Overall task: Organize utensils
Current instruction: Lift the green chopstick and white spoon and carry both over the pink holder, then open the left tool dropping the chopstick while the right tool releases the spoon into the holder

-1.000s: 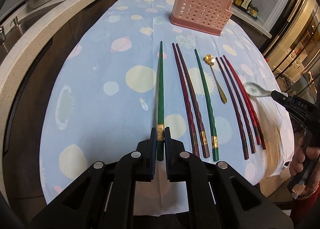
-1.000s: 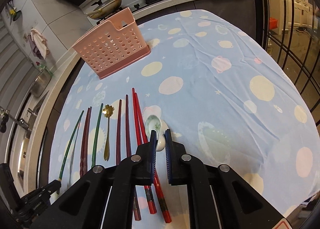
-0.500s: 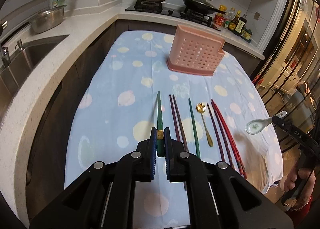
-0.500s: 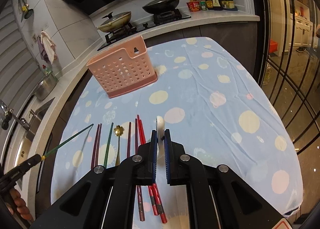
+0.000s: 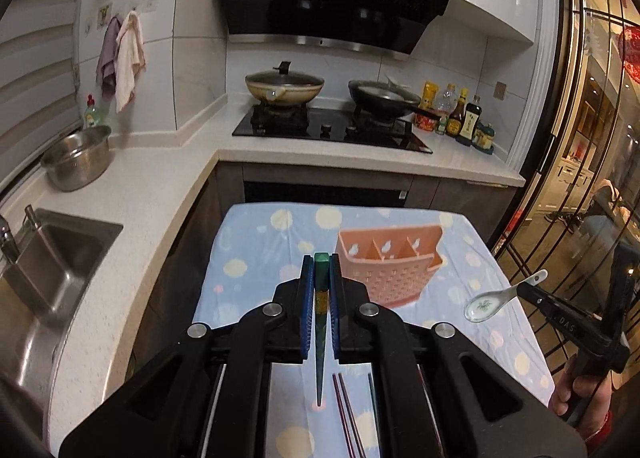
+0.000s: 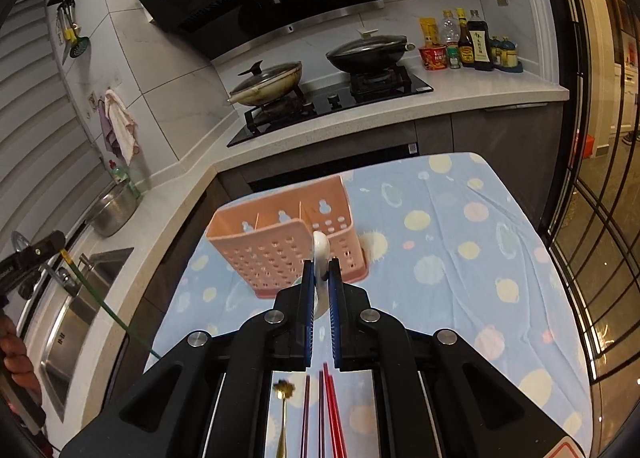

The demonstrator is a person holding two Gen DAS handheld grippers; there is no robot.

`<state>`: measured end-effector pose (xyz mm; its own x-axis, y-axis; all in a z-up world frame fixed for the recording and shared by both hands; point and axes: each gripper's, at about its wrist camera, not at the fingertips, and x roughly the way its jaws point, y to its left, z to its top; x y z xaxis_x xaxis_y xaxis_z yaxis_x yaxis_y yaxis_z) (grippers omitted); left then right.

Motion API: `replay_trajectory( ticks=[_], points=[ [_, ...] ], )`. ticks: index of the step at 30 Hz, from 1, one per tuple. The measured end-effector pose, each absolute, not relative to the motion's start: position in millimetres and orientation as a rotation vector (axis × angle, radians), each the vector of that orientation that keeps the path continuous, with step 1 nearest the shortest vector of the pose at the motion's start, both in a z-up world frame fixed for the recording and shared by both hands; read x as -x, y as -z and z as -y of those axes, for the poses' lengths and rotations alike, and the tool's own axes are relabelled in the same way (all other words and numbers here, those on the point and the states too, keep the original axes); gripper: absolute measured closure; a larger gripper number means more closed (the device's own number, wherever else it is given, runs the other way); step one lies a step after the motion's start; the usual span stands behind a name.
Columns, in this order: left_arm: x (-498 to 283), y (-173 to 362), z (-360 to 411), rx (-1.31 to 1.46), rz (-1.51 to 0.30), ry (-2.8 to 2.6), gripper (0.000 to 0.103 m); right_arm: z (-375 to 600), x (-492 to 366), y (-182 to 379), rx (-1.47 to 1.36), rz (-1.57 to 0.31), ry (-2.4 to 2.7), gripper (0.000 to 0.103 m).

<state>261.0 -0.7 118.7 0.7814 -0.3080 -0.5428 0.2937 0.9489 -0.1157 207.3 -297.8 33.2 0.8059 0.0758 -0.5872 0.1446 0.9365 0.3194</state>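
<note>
Step in hand: transfer of two utensils to the caddy, which stands upright at the far end of the bench, its compartments showing open at the top and no utensil visible inside.

Left tongs: closed on the green chopstick, gripped near its thick end. The stick hangs tip-down, clear of the cloth, on the near left of the caddy. In the right wrist view the same stick slants down from the left tongs, far left of the caddy.

Right tongs: closed on the handle of the white spoon, held in the air just short of the caddy's near right side. The left wrist view shows its bowl level and lower than the handle.

Remaining on the bench, nearer than the caddy: dark red chopsticks, a gold spoon and red chopsticks.

Next move, as judged: each piece must be carried over the caddy rim, aligned above one compartment, lowered and only then released. The chopstick needs its tip over an opening; the spoon needs tilting upright first.

Change from the earlier frames: one second ago both pieces lay on the cloth with the tongs at them; both have since been lifted and the caddy now sits much closer in both views.
</note>
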Motion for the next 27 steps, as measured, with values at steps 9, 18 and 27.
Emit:
replay_trajectory(
  ticks=[9,18,27],
  points=[
    [-306,-192,38,0.041,-0.411,0.351,0.096,309,-291,-42,-0.333,-0.632,0.069,0.096],
    [-358,-169,68,0.070,-0.419,0.361,0.096,314,-342,-5,-0.338,-0.715,0.090,0.096],
    [-376,-122,67,0.072,-0.503,0.296,0.041,316,-347,11,-0.310,-0.736,0.102,0.068]
  ],
)
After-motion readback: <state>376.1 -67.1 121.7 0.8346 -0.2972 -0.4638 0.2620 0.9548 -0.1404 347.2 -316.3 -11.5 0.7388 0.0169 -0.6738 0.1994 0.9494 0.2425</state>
